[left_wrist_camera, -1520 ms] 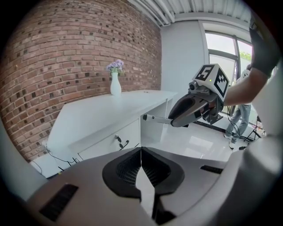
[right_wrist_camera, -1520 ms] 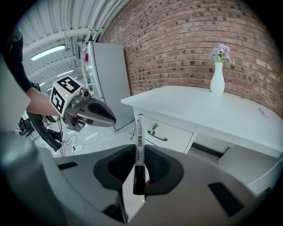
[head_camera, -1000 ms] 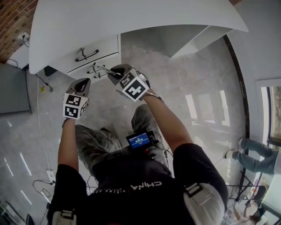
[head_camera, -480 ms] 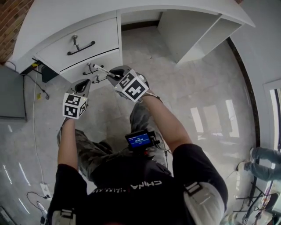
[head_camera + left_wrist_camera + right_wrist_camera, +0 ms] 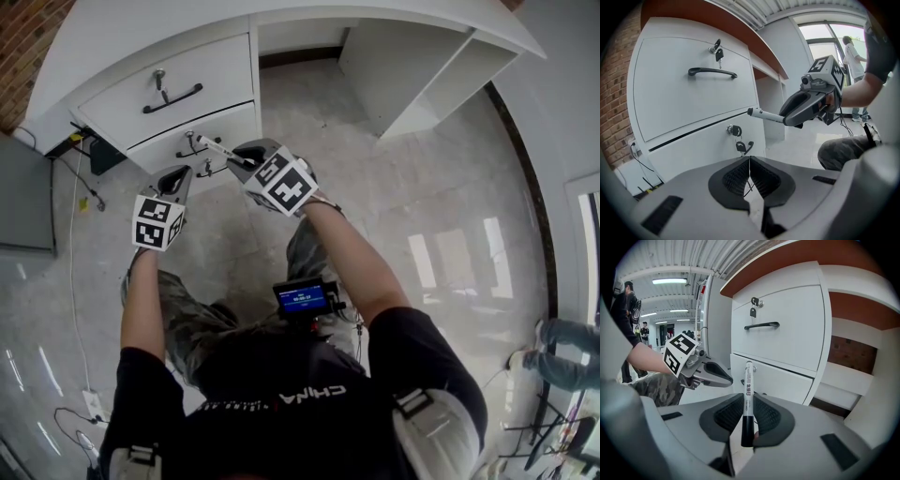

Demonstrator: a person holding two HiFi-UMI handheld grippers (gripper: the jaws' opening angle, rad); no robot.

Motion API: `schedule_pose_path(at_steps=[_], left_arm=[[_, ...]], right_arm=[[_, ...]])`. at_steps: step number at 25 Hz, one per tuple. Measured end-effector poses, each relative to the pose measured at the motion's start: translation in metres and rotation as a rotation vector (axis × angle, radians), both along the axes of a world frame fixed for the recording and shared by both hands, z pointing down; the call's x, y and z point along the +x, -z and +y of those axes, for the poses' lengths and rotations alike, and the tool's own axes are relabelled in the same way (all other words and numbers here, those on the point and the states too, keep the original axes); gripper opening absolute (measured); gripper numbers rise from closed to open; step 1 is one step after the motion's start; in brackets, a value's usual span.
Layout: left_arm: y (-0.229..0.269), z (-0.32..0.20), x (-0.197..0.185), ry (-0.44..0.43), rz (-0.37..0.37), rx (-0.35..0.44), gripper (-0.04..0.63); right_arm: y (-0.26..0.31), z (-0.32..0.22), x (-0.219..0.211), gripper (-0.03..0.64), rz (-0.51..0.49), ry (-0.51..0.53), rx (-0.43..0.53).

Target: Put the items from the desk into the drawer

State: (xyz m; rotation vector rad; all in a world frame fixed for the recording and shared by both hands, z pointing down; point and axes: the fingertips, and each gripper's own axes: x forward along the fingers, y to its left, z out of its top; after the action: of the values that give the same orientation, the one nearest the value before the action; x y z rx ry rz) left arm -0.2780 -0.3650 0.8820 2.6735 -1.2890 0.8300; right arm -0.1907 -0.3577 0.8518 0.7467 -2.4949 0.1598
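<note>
**Marker gripped, drawer shut**

The right gripper point(image 5: 747, 416) jaws clench a marker point(image 5: 748, 390), its white end pointing ahead at the lower drawer point(image 5: 787, 385). The left gripper point(image 5: 750, 177) jaws are pressed together, empty, facing that drawer (it probably needs pulling open next)

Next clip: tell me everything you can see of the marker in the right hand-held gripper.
The marker is a slim pen with a white barrel, dark print along it and a black rear end, plastic by its look. The right hand-held gripper is shut on it, with the ribbed pads clamping the barrel near the black end. It sticks straight out ahead of the jaws, its white end aimed at the closed lower drawer. Whether it touches the drawer is unclear.
</note>
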Motion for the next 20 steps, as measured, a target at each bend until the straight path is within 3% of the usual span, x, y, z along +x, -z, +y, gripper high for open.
schedule_pose_path(at_steps=[6,8,10,12,20], left_arm=[[-0.017,-0.007,-0.002,-0.046,-0.108,-0.013,0.017],[-0.022,-0.011,-0.002,-0.082,-0.191,-0.004,0.018],[-0.027,-0.015,-0.001,-0.131,-0.293,0.004,0.078],[-0.029,-0.020,-0.001,-0.161,-0.364,0.007,0.094],[-0.033,-0.046,0.005,-0.187,-0.513,0.062,0.100]], right_arm=[[-0.004,-0.003,0.002,0.074,0.002,0.007,-0.006],[-0.002,-0.004,0.002,0.074,-0.002,0.008,-0.010],[-0.001,-0.006,0.002,0.074,-0.004,0.010,-0.011],[-0.001,-0.009,0.002,0.074,-0.005,0.010,-0.009],[0.005,-0.013,0.005,0.074,-0.012,0.004,-0.005]])
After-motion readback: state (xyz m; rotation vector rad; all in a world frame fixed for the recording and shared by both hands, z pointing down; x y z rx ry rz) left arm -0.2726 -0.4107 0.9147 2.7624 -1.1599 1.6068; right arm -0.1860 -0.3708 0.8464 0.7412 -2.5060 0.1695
